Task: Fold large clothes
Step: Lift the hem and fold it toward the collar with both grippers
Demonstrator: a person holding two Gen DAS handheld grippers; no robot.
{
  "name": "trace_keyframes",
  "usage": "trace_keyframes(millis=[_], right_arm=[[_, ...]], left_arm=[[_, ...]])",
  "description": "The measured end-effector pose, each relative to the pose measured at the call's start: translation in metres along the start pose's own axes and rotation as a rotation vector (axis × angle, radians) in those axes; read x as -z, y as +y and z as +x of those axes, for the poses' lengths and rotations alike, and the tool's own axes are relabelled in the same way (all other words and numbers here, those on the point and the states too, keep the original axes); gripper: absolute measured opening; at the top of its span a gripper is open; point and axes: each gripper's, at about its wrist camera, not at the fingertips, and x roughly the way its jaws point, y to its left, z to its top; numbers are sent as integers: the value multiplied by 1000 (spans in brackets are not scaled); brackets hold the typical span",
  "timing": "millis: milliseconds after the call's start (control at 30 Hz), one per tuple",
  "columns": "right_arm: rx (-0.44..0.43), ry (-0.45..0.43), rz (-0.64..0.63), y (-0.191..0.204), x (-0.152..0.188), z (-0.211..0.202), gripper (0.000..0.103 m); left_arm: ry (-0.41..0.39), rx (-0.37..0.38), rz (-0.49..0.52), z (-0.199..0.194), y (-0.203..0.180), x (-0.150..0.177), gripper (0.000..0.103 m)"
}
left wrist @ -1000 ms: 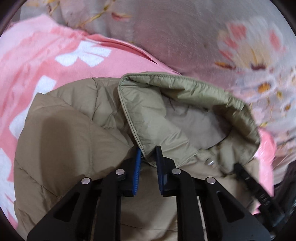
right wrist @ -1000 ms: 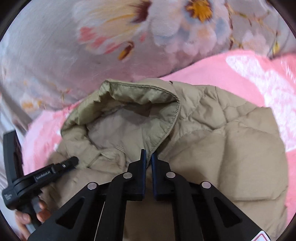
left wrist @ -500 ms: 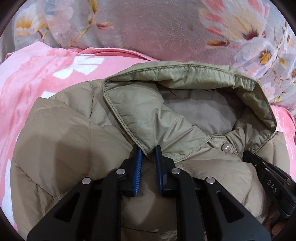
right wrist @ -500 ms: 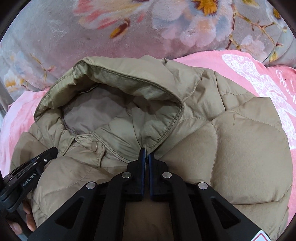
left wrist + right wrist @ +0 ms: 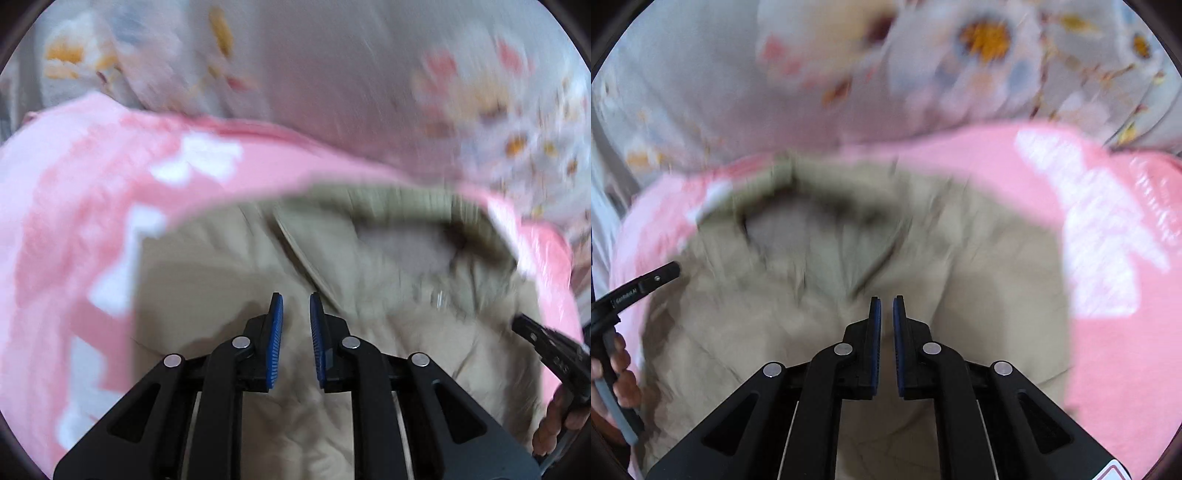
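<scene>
Both views are motion-blurred, so we keep fine detail loose. We see a khaki puffer jacket point(image 5: 369, 332) lying on a pink blanket point(image 5: 74, 221) with white shapes printed on it; the blanket looks soft and fleecy. The jacket's shell is smooth and quilted into puffy panels, and its hood point(image 5: 388, 206) lies open with a rolled rim and a paler lining inside. Behind the blanket is a grey floral fabric point(image 5: 332, 74) with orange and pink blossoms. The left gripper point(image 5: 296, 306) has black angular arms and ribbed blue pads; its fingers sit slightly apart with a bare gap between them and nothing pinched, hovering over the jacket below the hood. The right gripper point(image 5: 887, 306) shows the same build, its fingers parted by a narrower gap, also gripping nothing as far as we can tell through the blur, over the jacket point(image 5: 960, 295) just beside the hood point(image 5: 820, 221). Each view catches the other gripper at its edge, held by a bare hand point(image 5: 620, 373).
</scene>
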Motion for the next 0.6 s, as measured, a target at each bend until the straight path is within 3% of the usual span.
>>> trace_keyframes(millis=[100, 200, 333, 433, 533, 600], right_arm=[[-28, -121, 78, 4, -49, -6, 11], [-58, -197, 166, 12, -79, 13, 11], [-66, -66, 243, 21, -88, 77, 12], [-96, 12, 94, 37, -69, 90, 9], [-36, 27, -60, 41, -47, 86, 1], [-27, 40, -82, 37, -41, 86, 0]], left_arm=[[-60, 17, -100, -5, 6, -53, 14], [-16, 64, -195, 25, -2, -87, 15], [111, 86, -289, 78, -8, -84, 14], [150, 150, -245, 86, -16, -64, 14], [185, 120, -115, 87, -25, -38, 12], [189, 95, -57, 89, -27, -23, 9]])
